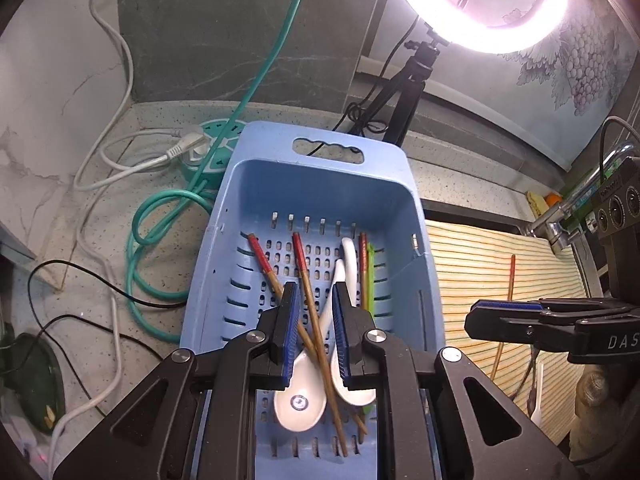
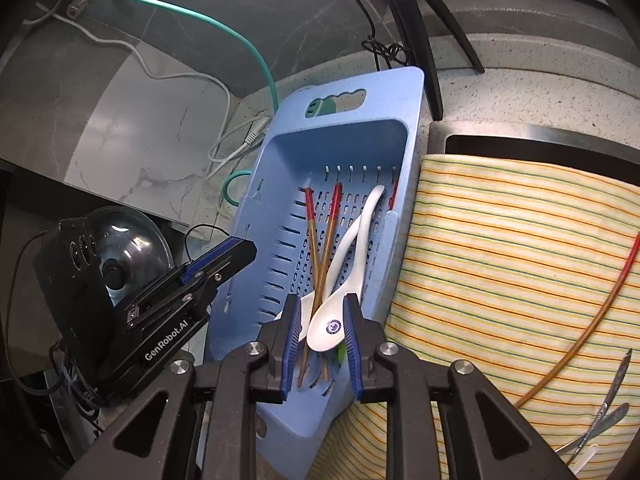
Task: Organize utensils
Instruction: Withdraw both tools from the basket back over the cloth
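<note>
Utensils lie in the blue basket (image 1: 320, 184) on the speckled bench (image 1: 104, 216): red-tipped chopsticks (image 1: 308, 284) crossed over two white spoons (image 1: 298, 404), a green piece along its right wall. Over the basket's near end, the left gripper (image 1: 316, 320) has its fingers slightly parted, gripping nothing. Right of the basket, the right gripper (image 2: 322, 332) hovers likewise a little open and empty. One chopstick (image 2: 592, 324) and what may be metal cutlery (image 2: 604, 416) rest on the striped cloth (image 2: 500, 240).

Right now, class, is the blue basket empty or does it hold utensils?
It holds utensils: the blue basket contains white spoons and red-tipped chopsticks.
</note>
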Motion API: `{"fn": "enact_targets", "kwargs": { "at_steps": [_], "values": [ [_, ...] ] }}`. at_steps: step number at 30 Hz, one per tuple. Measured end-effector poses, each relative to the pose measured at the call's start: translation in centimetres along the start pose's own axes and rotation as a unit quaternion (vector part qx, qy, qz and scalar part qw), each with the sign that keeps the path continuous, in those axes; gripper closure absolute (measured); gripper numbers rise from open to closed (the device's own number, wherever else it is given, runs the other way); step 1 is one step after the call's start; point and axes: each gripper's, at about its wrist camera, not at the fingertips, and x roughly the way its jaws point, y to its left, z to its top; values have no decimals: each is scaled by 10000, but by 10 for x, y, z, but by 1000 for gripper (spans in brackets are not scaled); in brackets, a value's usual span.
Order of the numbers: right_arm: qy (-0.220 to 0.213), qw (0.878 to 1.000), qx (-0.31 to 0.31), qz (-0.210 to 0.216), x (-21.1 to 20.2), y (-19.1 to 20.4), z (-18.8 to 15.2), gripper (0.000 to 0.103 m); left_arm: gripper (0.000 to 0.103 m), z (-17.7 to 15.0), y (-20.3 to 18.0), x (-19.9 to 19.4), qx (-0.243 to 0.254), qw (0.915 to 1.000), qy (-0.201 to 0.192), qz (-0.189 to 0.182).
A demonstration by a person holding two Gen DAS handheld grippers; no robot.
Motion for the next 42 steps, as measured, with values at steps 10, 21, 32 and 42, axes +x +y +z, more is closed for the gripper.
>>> {"fn": "enact_targets", "kwargs": {
  "at_steps": [10, 21, 32, 42],
  "values": [
    [-526, 9976, -270, -364, -59, -39, -24, 63, 88, -17, -54, -26, 680, 9975, -193, 61],
    [-956, 9918, -372, -757, -139, -109, -54, 41, 88, -53, -123, -37, 1387, 9893, -78, -438],
    [-561, 9940, 134, -933, -153, -165, -80, 41, 78, -101, -172, -22, 1838, 9783, 424, -853],
    [323, 9986, 305, -289, -113, -166, -101, 51, 78, -143, -210, -11, 2001, 9688, 838, -1197]
  ]
}}
